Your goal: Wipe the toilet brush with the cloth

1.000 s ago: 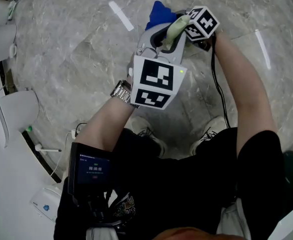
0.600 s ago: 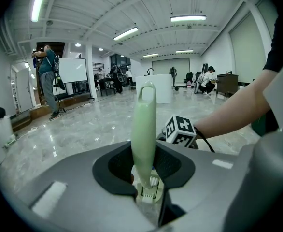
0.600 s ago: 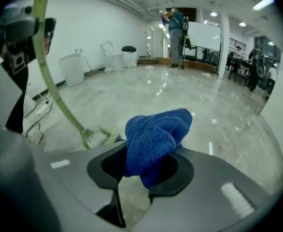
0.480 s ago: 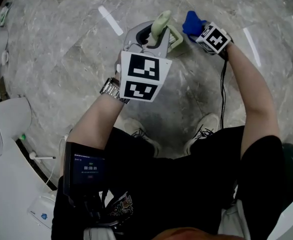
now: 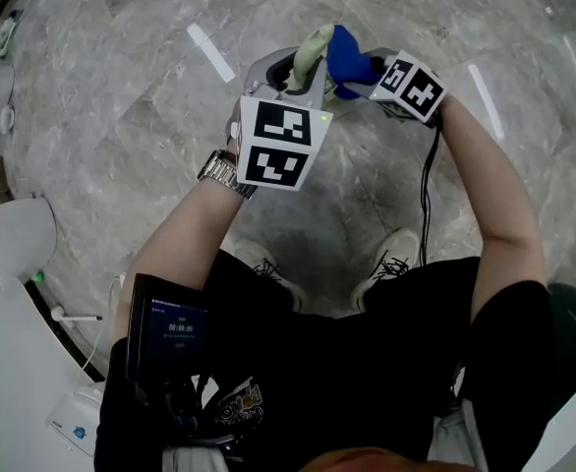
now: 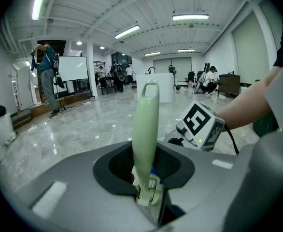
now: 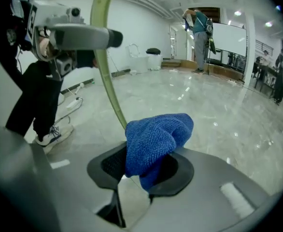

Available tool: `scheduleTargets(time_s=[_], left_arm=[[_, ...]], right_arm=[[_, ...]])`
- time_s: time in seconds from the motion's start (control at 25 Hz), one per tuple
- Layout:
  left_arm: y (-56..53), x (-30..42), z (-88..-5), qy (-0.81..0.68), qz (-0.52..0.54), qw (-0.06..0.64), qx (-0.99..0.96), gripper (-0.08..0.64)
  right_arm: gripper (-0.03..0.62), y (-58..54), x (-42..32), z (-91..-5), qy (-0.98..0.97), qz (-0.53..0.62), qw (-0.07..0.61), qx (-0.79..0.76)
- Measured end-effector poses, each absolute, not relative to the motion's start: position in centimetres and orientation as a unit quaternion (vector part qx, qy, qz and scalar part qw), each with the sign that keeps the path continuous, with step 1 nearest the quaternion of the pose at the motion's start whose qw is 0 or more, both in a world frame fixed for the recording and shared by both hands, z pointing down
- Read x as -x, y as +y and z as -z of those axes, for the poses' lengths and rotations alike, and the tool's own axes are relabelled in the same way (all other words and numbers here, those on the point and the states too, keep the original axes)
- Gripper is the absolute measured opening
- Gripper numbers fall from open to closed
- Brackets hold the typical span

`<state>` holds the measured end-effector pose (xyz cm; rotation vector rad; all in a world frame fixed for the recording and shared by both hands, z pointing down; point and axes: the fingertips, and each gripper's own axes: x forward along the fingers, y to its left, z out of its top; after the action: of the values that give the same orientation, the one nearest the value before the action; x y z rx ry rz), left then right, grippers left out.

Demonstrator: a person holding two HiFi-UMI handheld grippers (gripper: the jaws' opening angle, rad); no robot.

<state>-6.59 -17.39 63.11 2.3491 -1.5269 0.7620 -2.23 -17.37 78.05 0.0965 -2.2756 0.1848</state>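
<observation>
Cloth (image 7: 156,139) (blue) pinched in right hand-held gripper (image 7: 134,178) – against toilet brush (image 6: 145,124) clamped in left hand-held gripper (image 6: 148,185).

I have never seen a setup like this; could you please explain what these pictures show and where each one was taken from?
There is no robot here. A person stands on a grey marble floor and holds a hand-operated two-jaw gripper in each hand. The cubes with black-and-white squares are part of those grippers.

The head view comes from a camera on the person's head, looking steeply down past the arms to the shoes. The other two views come from a camera riding on each gripper, looking along its jaws.

The left gripper is closed on a pale green toilet brush, which stands up out of its jaws. The right gripper is closed on a blue cloth, held up against the brush as far as the head view shows.
</observation>
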Motion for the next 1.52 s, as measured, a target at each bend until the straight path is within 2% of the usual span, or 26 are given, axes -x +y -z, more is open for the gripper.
scheduleTargets(time_s=[0.2, 0.44, 0.68, 0.88, 1.08, 1.16, 1.36, 1.44, 1.52], left_arm=[[-17.4, 6.3, -63.2, -0.522, -0.265, 0.117, -0.802, 0.1], [-17.3, 6.4, -63.7, -0.522, -0.27, 0.12, -0.8, 0.089], [-17.3, 6.4, -64.0, -0.52, -0.275, 0.12, -0.8, 0.082], [-17.4, 6.5, -64.7, -0.518, -0.279, 0.126, -0.799, 0.077], [-17.6, 6.7, -64.7, -0.517, -0.28, 0.128, -0.799, 0.078], [-17.5, 6.9, -64.4, -0.518, -0.28, 0.127, -0.798, 0.081], [-17.4, 7.3, -63.2, -0.518, -0.272, 0.119, -0.803, 0.094], [-17.2, 7.4, -63.0, -0.513, -0.273, 0.113, -0.806, 0.098], [-17.1, 7.4, -62.7, -0.509, -0.271, 0.11, -0.81, 0.098]], right_arm=[[0.126, -15.3, 4.7, -72.8, -0.94, -0.107, 0.323, 0.032], [0.123, -18.0, 4.6, -64.1, -0.971, -0.166, 0.168, 0.025], [0.123, -19.2, 3.4, -55.3, -0.99, -0.114, 0.082, 0.012], [0.123, -18.5, 3.6, -51.5, -0.996, -0.073, 0.053, 0.023], [0.121, -22.3, 2.4, -58.4, -0.984, -0.133, 0.106, -0.048], [0.121, -23.5, 0.7, -64.3, -0.969, -0.167, 0.164, -0.078], [0.121, -20.4, -5.5, -77.0, -0.908, -0.2, 0.36, -0.071], [0.121, -16.5, -6.8, -79.5, -0.888, -0.211, 0.408, -0.026], [0.121, -12.1, -6.4, -80.6, -0.876, -0.224, 0.425, 0.031]])
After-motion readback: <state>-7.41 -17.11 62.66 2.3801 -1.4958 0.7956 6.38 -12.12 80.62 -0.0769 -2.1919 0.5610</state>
